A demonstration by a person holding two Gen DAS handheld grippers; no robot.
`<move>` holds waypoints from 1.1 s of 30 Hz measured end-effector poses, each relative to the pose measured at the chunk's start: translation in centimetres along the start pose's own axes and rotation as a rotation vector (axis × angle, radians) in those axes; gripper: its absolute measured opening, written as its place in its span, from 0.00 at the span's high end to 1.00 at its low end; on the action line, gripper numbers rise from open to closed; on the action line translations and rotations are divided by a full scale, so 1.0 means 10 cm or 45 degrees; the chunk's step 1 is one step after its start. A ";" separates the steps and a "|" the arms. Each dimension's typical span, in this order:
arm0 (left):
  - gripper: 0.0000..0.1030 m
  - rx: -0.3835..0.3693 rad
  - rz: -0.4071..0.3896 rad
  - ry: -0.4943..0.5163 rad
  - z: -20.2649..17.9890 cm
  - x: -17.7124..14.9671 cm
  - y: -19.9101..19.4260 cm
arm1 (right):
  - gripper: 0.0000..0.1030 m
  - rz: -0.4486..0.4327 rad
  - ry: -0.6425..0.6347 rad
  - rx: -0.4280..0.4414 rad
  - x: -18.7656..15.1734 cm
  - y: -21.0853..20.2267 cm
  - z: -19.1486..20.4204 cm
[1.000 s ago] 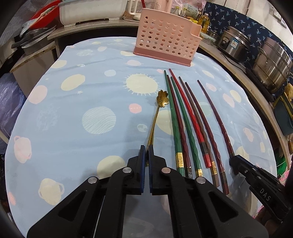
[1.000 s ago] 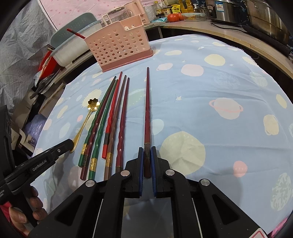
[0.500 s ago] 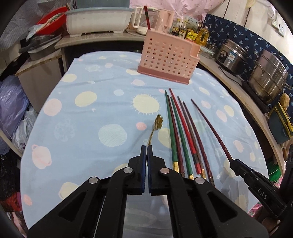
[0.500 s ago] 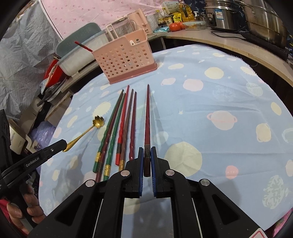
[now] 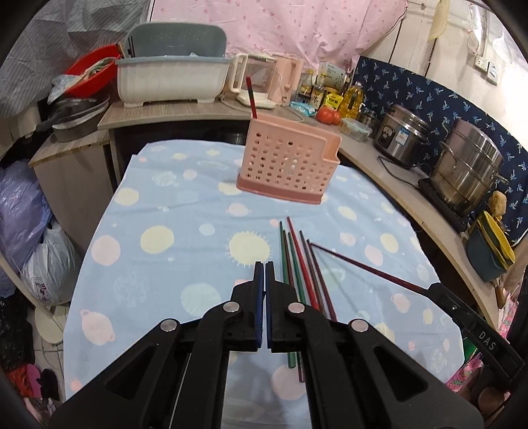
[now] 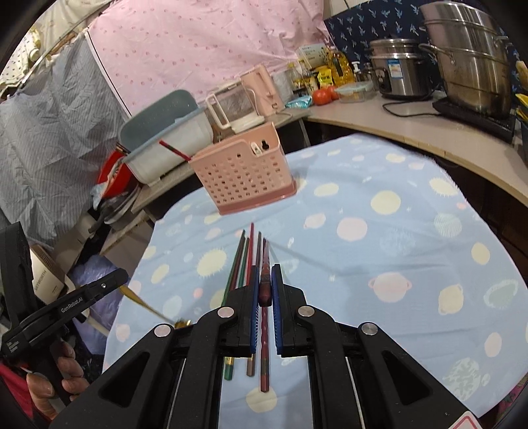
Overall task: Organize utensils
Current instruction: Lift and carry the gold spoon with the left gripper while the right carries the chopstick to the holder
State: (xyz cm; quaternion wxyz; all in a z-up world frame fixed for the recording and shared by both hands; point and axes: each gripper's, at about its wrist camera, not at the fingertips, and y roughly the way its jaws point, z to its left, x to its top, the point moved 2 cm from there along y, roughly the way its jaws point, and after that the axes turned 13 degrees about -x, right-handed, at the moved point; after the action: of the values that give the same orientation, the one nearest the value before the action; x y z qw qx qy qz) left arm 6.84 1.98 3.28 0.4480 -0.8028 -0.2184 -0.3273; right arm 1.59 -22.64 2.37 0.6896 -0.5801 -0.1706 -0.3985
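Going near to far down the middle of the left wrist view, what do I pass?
Left gripper → chopsticks lying on the cloth → pink perforated utensil holder → glass kettle on the counter → pink curtain.

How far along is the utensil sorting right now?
Done: one red chopstick stands in the pink perforated caddy. In hand: right gripper clamps a dark red chopstick; left gripper holds the gold spoon. Left: five green and red chopsticks on the tablecloth.
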 end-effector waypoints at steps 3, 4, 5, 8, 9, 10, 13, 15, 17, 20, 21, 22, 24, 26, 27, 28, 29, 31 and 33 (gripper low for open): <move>1.00 -0.008 -0.020 0.013 -0.04 0.07 -0.04 | 0.92 -0.024 0.005 0.004 0.09 -0.03 0.00; 1.00 -0.011 -0.024 0.018 -0.05 0.09 -0.05 | 0.92 -0.034 0.005 0.004 0.13 -0.04 0.00; 1.00 -0.013 -0.029 0.024 -0.07 0.12 -0.06 | 0.92 -0.041 0.007 0.004 0.15 -0.04 0.00; 1.00 -0.019 -0.041 0.029 -0.09 0.17 -0.07 | 0.92 -0.057 0.009 0.003 0.22 -0.06 0.00; 1.00 -0.020 -0.043 0.030 -0.10 0.19 -0.07 | 0.92 -0.062 0.010 0.004 0.24 -0.06 0.00; 1.00 -0.022 -0.044 0.032 -0.10 0.21 -0.07 | 0.92 -0.067 0.011 0.004 0.25 -0.07 0.00; 1.00 -0.021 -0.047 0.044 -0.12 0.28 -0.06 | 0.92 -0.088 0.010 0.006 0.33 -0.09 0.01; 1.00 -0.018 -0.061 0.058 -0.15 0.35 -0.07 | 0.92 -0.110 0.015 0.014 0.43 -0.12 0.01; 1.00 -0.015 -0.074 0.070 -0.17 0.43 -0.08 | 0.92 -0.139 0.014 0.019 0.53 -0.15 0.02; 1.00 -0.015 -0.093 0.087 -0.20 0.55 -0.08 | 0.92 -0.178 0.005 0.018 0.67 -0.19 0.05; 1.00 -0.016 -0.099 0.091 -0.20 0.59 -0.08 | 0.92 -0.188 0.002 0.017 0.71 -0.19 0.06; 1.00 -0.016 -0.106 0.096 -0.21 0.63 -0.08 | 0.92 -0.197 -0.002 0.017 0.76 -0.19 0.07; 1.00 -0.014 -0.119 0.108 -0.23 0.71 -0.09 | 0.92 -0.209 -0.007 0.016 0.84 -0.17 0.09; 1.00 -0.014 -0.131 0.114 -0.24 0.80 -0.09 | 0.92 -0.220 -0.016 0.010 0.91 -0.16 0.11; 1.00 -0.021 -0.137 0.117 -0.24 0.85 -0.09 | 0.92 -0.225 -0.018 0.009 0.94 -0.15 0.13; 1.00 -0.020 -0.143 0.119 -0.25 0.89 -0.09 | 0.92 -0.233 -0.022 0.007 0.99 -0.14 0.14; 1.00 -0.019 -0.150 0.127 -0.26 0.96 -0.08 | 0.92 -0.238 -0.023 0.007 1.03 -0.13 0.14; 1.00 -0.014 -0.164 0.141 -0.29 1.07 -0.07 | 0.92 -0.249 -0.025 0.010 1.13 -0.12 0.16; 1.00 -0.012 -0.180 0.155 -0.31 1.19 -0.06 | 0.92 -0.265 -0.029 0.010 1.24 -0.10 0.18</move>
State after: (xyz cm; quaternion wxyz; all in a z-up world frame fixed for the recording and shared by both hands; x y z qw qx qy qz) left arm 13.59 0.30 13.39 0.4322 -0.7662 -0.2454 -0.4073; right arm 9.00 -25.31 12.24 0.6448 -0.5611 -0.2390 -0.4607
